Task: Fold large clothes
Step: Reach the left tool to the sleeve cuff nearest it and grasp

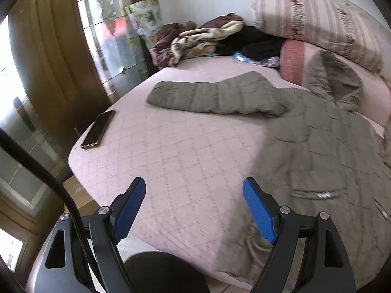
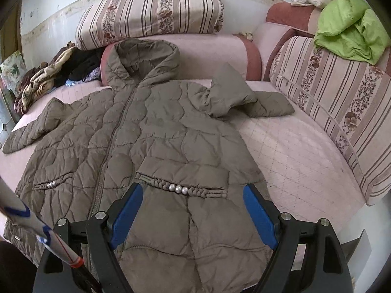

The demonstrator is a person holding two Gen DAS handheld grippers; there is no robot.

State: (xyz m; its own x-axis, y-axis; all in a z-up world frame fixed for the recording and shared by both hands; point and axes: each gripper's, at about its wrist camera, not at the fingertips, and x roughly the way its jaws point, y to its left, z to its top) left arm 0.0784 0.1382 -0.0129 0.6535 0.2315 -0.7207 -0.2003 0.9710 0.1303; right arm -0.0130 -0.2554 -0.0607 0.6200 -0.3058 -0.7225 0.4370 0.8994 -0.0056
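Both hand-held grippers, left (image 1: 194, 210) and right (image 2: 193, 213), stood wide and empty above the olive quilted hooded coat (image 2: 146, 131), spread face-up, unfolded, on the pink quilted bed (image 1: 171, 151). Judged next: grasping a sleeve (image 1: 210, 95).

Pink quilted bed cover (image 1: 171, 146) underneath. Dark phone (image 1: 98, 130) at its left edge, near the corner. Heap of crumpled clothes (image 1: 195, 41) at the far left corner. Striped floral bolsters (image 2: 149, 14) along the far edge; green cloth (image 2: 352, 31) atop the right one.
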